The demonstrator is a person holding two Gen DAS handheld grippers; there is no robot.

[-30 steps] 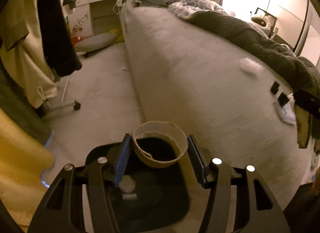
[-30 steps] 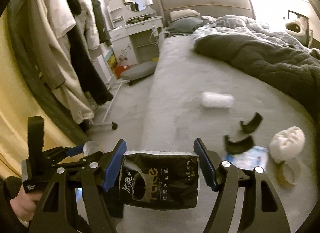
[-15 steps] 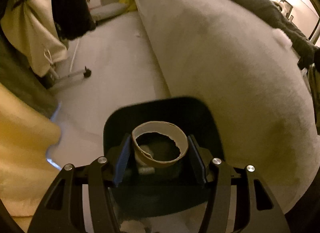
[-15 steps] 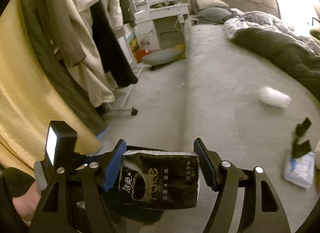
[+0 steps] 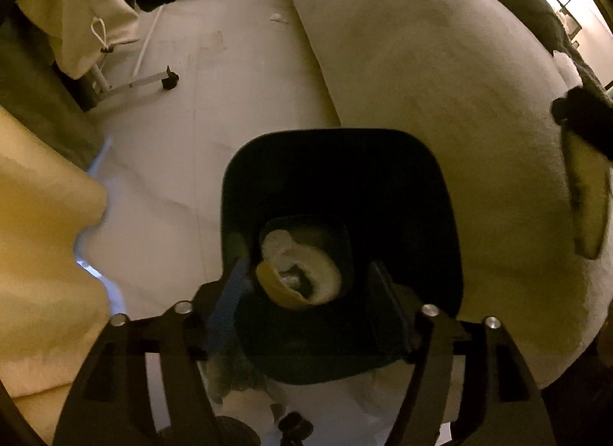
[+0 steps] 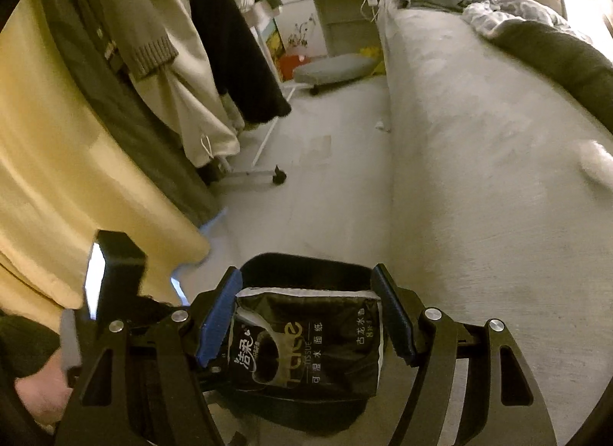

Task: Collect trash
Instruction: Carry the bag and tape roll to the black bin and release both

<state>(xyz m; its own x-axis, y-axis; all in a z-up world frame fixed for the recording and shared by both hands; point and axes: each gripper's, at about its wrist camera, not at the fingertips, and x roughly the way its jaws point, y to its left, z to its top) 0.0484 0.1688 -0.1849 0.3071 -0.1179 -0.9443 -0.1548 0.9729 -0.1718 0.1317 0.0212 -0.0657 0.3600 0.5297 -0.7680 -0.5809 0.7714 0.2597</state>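
Observation:
A black trash bin (image 5: 337,139) stands on the floor against the bed's side, directly under my left gripper (image 5: 308,268). The left jaws are opening, and the brown cardboard tape ring (image 5: 295,294) sits loose between them and free of both pads, down in the bin over white crumpled paper (image 5: 283,250). My right gripper (image 6: 306,273) is shut on a black wet-tissue pack (image 6: 306,342) and hovers over the near rim of the bin (image 6: 306,260). The left tool and the hand holding it (image 6: 38,388) show at the lower left of the right wrist view.
The grey bed (image 6: 479,139) fills the right side, with a white wad (image 6: 597,166) on it. A clothes rack on castors (image 6: 277,177), hung with coats, and a yellow curtain (image 6: 57,177) border the floor on the left. A small white scrap (image 5: 276,17) lies on the floor.
Both grippers swung from the bed to over the bin and tipped downward. The left jaws spread and the cardboard ring came free of the pads. The right grip is unchanged.

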